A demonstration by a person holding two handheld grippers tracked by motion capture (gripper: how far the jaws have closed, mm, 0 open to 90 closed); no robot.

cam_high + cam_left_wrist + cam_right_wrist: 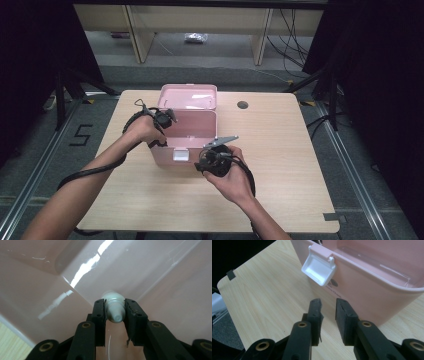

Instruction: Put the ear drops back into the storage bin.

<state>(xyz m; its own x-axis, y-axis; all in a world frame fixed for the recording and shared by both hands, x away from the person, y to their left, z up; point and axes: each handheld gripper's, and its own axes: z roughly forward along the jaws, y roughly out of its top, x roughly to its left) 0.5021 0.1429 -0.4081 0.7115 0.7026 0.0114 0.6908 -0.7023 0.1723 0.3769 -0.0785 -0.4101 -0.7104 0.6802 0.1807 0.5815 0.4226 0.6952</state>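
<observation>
Left gripper (114, 315) is clamped on a small white bottle (114, 307), pads pressing its ribbed cap or neck from both sides, nozzle end toward the camera. The bottle sits inside the pink box (192, 131), held over the interior with glossy pink walls all round it; I can't tell if it touches the floor of the box. Looks light and rigid, small plastic dropper type; the smooth body would likely be slippery, so the ribbed neck is the sensible grab point and that's where the grip is. Low crush risk, but it could pivot between flat pads if bumped on a wall. Right gripper (328, 315) has its jaws apart, nothing between them, hovering low over the wooden table (269, 297) just outside the box's front wall, near the white latch (319, 266). Box is open, lid (189, 96) tipped back behind it. From the right gripper view the inside shows a clear tray or insert along the far side; no other contents I can make out. Thin-walled plastic box, probably light enough to slide if nudged.
</observation>
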